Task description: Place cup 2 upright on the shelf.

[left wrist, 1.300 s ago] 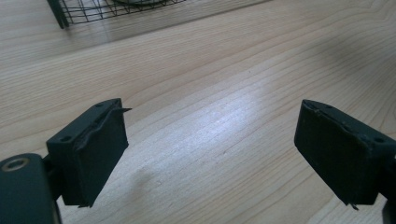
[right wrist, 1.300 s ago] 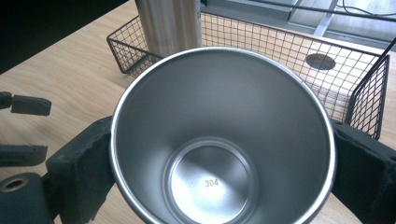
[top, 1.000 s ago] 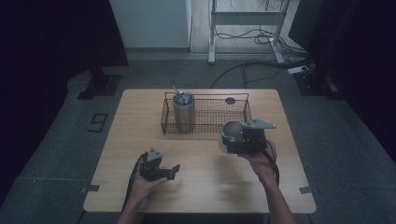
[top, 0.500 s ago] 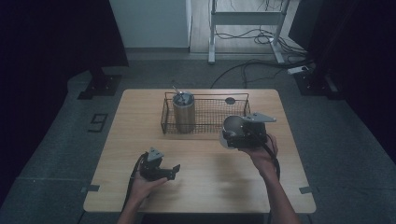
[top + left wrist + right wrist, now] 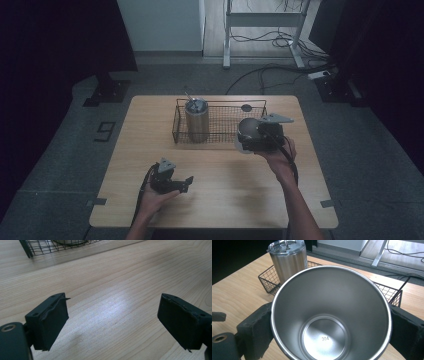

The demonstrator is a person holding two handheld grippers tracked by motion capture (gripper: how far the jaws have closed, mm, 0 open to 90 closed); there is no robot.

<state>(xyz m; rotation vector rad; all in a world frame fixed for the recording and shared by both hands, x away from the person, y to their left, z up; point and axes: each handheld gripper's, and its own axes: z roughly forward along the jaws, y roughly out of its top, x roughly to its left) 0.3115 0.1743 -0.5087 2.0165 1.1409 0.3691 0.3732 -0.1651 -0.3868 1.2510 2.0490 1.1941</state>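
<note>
High view shows the right gripper (image 5: pixel 248 140) clamped on a steel cup (image 5: pixel 246 131), held at the wire basket's (image 5: pixel 220 139) front edge, where 1 lidded tumbler (image 5: pixel 196 121) already stands. Left gripper (image 5: pixel 185 182) rests apart, empty. Setting the cup inside seems left.

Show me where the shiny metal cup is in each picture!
High view: the metal cup is right of middle, in the right hand-held gripper, by the wire basket.
Left gripper view: not in it.
Right gripper view: cup in the middle.
Shared landmark: the wire basket.
</note>
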